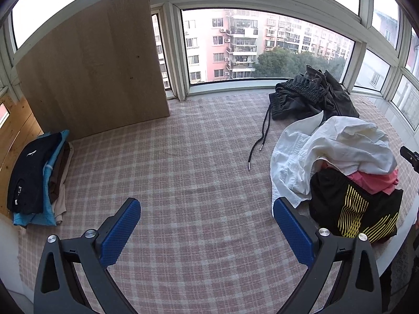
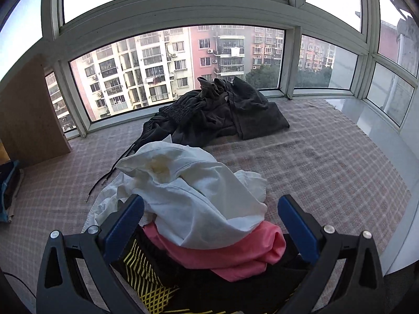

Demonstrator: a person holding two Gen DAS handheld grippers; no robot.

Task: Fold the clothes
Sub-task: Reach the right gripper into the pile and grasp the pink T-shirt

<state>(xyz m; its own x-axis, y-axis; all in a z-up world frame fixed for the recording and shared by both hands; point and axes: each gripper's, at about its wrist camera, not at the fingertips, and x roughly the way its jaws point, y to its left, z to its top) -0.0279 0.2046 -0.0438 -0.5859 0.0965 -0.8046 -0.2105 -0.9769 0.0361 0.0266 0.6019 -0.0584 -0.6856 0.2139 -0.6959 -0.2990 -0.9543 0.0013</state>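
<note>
Blue-padded fingers of the left gripper stand wide apart at the bottom of the left wrist view, holding nothing, above a pink-and-grey checked cloth that covers the surface. At the left edge sits a stack of folded clothes, dark on top with light blue beneath. A wooden board leans upright in the upper left. On the right lies a white shirt over a pink garment and a black garment with yellow lines; behind them is a dark grey heap with a trailing drawstring.

From the right wrist view, the right gripper is also spread open and empty, its fingers either side of the white shirt, the pink garment and the black garment with yellow lines. The dark grey heap lies beyond, near the window.
</note>
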